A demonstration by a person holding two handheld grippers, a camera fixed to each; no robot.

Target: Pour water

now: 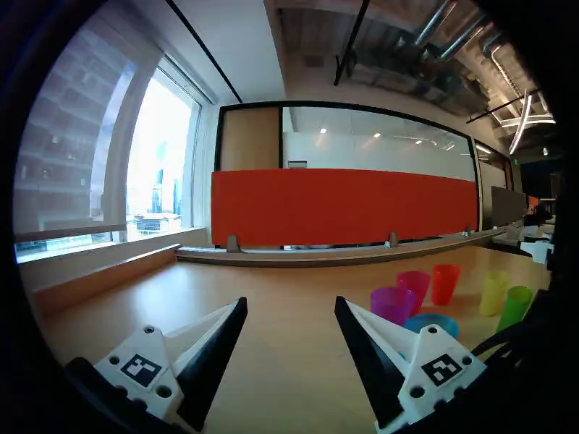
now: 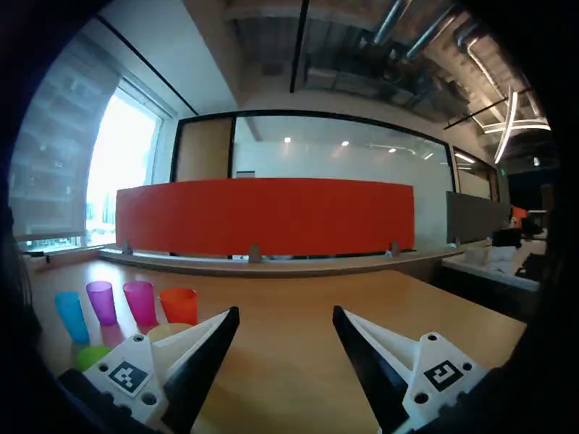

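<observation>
Wooden desk (image 1: 217, 282) meets orange partition (image 1: 340, 206); left hand-held gripper (image 1: 290, 301) and right hand-held gripper (image 2: 286, 311) gape empty.

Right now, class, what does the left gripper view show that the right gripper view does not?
Left gripper view: left claw, open; yellow cup in full, at right. Right gripper view: right claw, open; blue cup at far left. Both: table, red screen, purple cup, pink cup, orange cup, blue cup, green cup.
</observation>
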